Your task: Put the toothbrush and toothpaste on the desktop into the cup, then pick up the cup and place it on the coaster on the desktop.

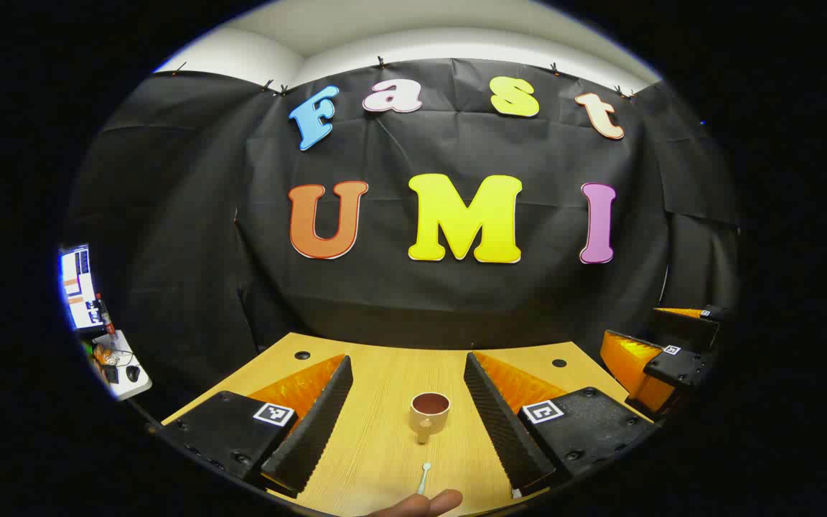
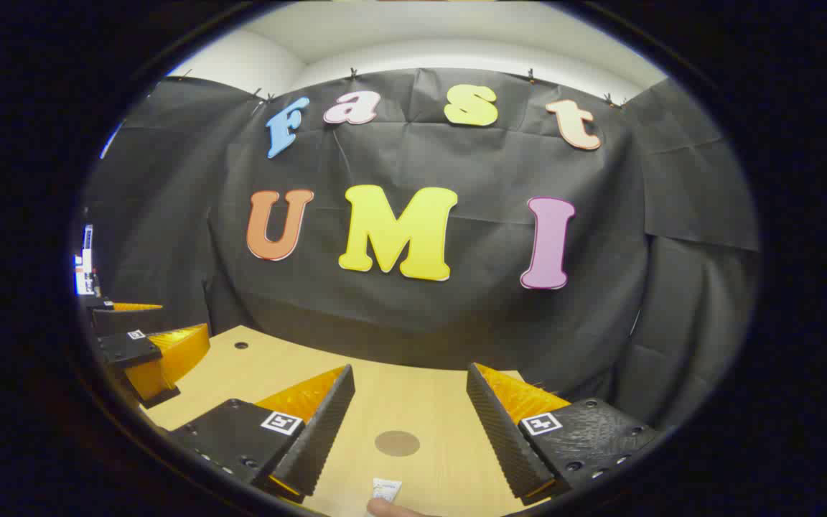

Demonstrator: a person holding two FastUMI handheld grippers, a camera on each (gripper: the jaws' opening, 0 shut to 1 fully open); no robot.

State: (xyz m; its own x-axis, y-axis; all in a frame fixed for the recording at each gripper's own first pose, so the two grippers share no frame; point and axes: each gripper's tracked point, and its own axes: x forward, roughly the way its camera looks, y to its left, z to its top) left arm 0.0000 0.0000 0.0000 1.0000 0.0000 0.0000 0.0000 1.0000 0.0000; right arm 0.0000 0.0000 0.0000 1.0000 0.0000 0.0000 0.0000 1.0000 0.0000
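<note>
Your desk (image 1: 385,445) is the widest thing in front of you, pale wood with a small dark hole near each far corner.

Your left gripper (image 1: 410,409) hovers low over it with its jaws spread wide and nothing between them. In the left gripper view, your right gripper (image 1: 661,362) shows at the far right edge, off past the desk corner. In the right gripper view, your right gripper (image 2: 408,424) is likewise spread wide and empty, and the left gripper (image 2: 144,352) sits at the far left over the desk's edge.

The cup (image 1: 429,414) stands upright on the desk between the left gripper's fingers, touching neither, tan outside and dark inside.

The coaster (image 2: 397,443), a flat brown disc, lies on the desk between the right gripper's fingers, clear of both.

The toothpaste (image 2: 386,490), a small white tube end, lies just nearer than the coaster, with a fingertip (image 2: 388,509) touching it at the bottom edge.

The toothbrush (image 1: 423,477), thin and white, lies on the desk just nearer than the cup, its head towards the cup, and a finger (image 1: 421,504) rests at its near end.
</note>
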